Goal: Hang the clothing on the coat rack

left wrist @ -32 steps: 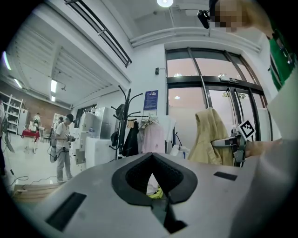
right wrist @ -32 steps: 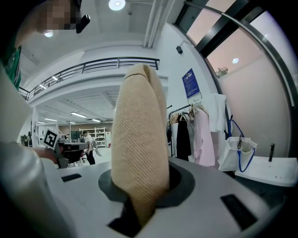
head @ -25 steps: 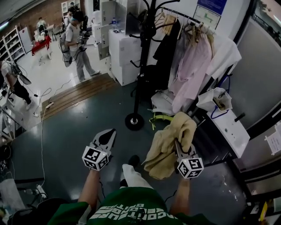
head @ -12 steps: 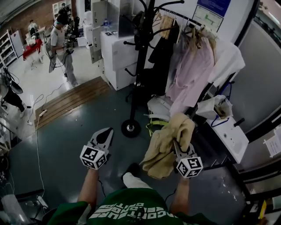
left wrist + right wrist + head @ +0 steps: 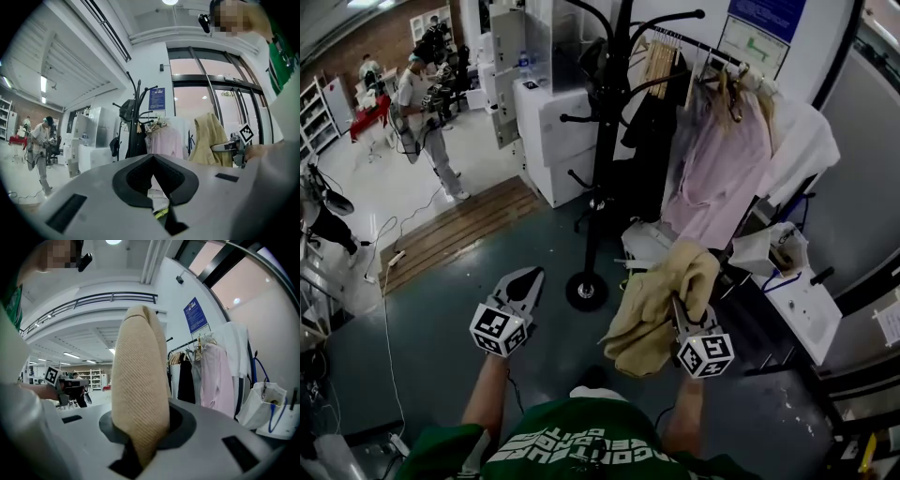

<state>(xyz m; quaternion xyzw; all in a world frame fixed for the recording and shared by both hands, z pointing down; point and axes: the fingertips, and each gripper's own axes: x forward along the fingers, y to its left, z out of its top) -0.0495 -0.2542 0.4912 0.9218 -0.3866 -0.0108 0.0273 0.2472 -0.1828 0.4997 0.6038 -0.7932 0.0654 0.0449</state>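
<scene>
Shirt lettering unreadable; right tongs grip beige garment.

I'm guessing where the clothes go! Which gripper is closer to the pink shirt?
Right. The right gripper, shut on the tan garment, sits just below the pink shirt in the head view; the left gripper is farther left, beyond the coat rack.

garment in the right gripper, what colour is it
The garment is tan, with a fine diagonal weave; the right gripper view shows it best.
</scene>
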